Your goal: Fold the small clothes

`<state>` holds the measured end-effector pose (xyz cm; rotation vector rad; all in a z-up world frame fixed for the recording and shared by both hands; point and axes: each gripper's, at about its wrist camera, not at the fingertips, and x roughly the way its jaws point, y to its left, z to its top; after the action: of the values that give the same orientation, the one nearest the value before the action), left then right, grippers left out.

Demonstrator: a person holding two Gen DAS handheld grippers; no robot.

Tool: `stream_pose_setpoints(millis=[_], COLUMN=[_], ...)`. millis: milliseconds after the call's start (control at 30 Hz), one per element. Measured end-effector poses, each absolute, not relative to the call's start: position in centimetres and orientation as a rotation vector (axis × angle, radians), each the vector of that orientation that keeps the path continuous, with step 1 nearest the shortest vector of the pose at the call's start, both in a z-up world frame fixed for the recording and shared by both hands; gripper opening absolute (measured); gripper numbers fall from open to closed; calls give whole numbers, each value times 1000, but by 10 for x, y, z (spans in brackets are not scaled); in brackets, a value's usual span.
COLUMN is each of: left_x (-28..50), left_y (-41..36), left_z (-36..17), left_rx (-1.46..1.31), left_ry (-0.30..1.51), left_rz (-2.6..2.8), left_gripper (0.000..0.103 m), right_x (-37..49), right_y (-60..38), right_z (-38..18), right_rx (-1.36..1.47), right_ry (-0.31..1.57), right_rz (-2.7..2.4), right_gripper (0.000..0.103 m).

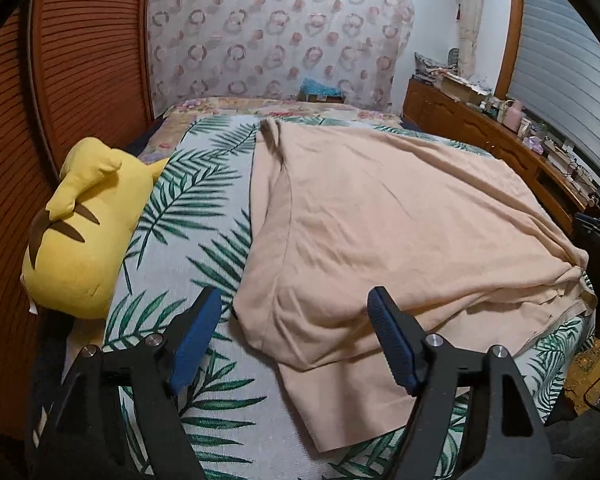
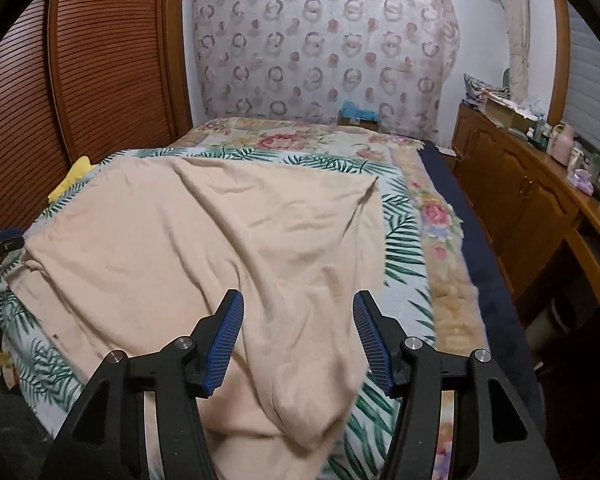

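A peach-coloured garment (image 1: 388,232) lies spread and wrinkled on the palm-leaf sheet (image 1: 204,208) of a bed. In the left wrist view my left gripper (image 1: 294,304) is open, its blue pads either side of the garment's near left corner, just above it. In the right wrist view the same garment (image 2: 204,240) fills the middle, with a bunched fold (image 2: 312,396) hanging toward me. My right gripper (image 2: 298,308) is open over that fold, holding nothing. The left gripper shows faintly at the left edge of the right wrist view (image 2: 0,242).
A yellow plush toy (image 1: 84,232) lies at the bed's left edge by a slatted wooden wardrobe (image 1: 80,72). A wooden dresser (image 2: 532,200) with clutter runs along the right. A floral blanket (image 2: 300,140) covers the far bed. A patterned curtain (image 2: 324,48) hangs behind.
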<state>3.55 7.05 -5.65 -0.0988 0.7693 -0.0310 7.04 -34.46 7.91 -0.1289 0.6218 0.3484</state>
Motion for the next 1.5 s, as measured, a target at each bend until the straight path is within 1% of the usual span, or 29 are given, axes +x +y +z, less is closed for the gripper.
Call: stream_pose_setpoints(millis=[167,400,467,500,567,633,800,1000,1033,1067,1133,1233,1500], left_x=[34,30,26,25,24,24,29,34,35,36,40,39,38], left_y=[70,73,74,76,77,78,79,66,64,62,62,60,40], left_z=[-61,-67,-66,-67,-66,-67,-73,-75,-75,-75,-74,-62,-11], left_rx=[-96,-104,-120,-132,-144,-141,-145,-105,-94,-85,-86,-98,-90], left_ry=[784,788,784,791,792,797,831,829,829,830,837,802,662], left_rz=[-22,-10,-33,-46,-43,-35,-25,-48,-46,-50,-62,-90,-147], left_gripper=[76,76,61,51,39,36,36,35,27,12,7,6,6], right_x=[90,92,94,92,93,92,94,94,94,93,95,96,96], right_y=[-337,-330,-328,-328,-329,-331,-333,-336,-335,-335,-336,-335,-336], right_z=[70,59,55,56,59,59,59,56,56,56,56,55,55], right_rx=[-141,-158,-170,-167,-164,-155,-135,-128,-128,-129,-130,-130,-129], right_ry=[643,708,717,713,712,712,718,719,719,719,719,718,718], right_rz=[334,346,336,338,343,346,348,351,351,350,351,352,353], right_gripper=[59,59,59,59,59,61,63,63,63,63,63,63,63])
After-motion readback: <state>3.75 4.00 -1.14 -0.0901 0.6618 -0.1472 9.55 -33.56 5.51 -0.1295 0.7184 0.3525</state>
